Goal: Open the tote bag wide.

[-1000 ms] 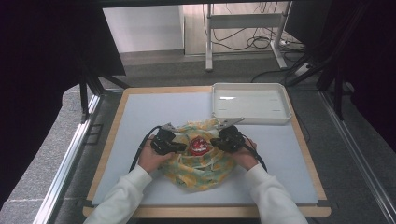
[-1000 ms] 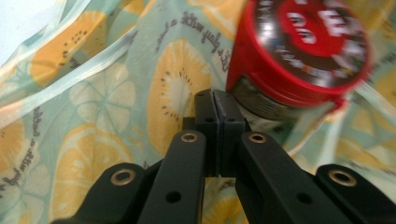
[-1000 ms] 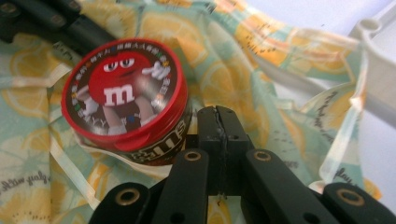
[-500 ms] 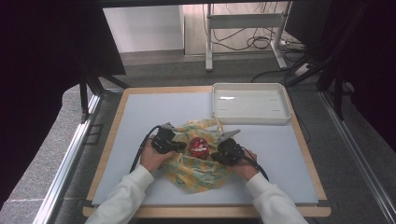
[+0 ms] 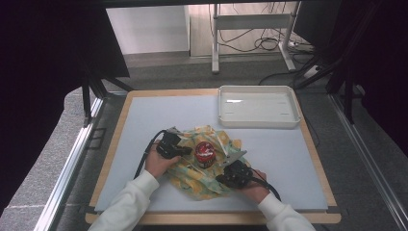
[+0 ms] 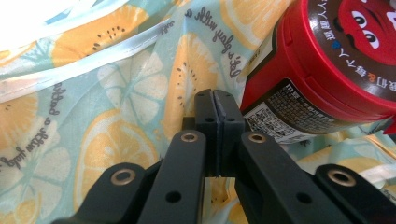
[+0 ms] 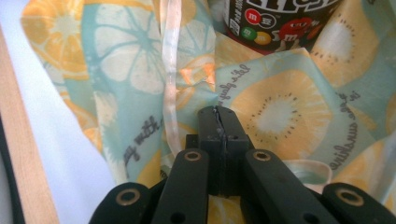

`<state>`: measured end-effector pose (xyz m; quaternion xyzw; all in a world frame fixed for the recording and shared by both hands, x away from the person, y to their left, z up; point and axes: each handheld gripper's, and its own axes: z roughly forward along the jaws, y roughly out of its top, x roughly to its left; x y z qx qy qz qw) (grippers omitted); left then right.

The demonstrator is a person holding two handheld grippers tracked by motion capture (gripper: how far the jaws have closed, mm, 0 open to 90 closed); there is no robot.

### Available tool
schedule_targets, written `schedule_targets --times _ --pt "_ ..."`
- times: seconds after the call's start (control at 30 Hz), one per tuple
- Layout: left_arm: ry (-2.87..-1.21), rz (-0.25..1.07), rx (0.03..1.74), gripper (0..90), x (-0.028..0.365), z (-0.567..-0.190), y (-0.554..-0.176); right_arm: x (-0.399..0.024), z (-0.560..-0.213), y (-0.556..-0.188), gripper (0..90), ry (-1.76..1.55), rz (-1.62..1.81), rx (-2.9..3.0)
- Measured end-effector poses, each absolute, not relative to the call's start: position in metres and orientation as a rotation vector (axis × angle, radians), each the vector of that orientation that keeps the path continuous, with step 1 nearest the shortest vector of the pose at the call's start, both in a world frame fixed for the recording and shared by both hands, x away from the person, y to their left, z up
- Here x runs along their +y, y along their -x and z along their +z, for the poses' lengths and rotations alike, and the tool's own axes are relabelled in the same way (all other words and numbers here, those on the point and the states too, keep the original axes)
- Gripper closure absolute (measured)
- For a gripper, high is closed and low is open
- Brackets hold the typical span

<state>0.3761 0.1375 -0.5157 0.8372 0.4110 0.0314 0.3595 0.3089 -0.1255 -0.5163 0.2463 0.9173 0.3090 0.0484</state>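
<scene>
Pinching the cloth point(image 5: 207, 171), both claws, left point(image 6: 216, 105) and right point(image 7: 218, 122), hide the caught fabric.

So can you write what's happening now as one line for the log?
left gripper: shut on cloth | right gripper: shut on cloth | red jar: standing on cloth | white tray: apart
</scene>
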Motion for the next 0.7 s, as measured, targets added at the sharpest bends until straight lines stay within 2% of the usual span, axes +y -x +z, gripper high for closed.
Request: schedule_targets --times 0.37,0.7 --pt "-2.16 0.075 1.049 90.0 0.137 -0.516 -0.376 -0.136 -0.472 -0.361 89.1 -0.876 1.101 2.585" --pt "-2.162 0.079 1.05 90.0 0.139 -0.516 -0.376 -0.109 -0.489 -0.408 89.1 -0.904 1.103 2.633"
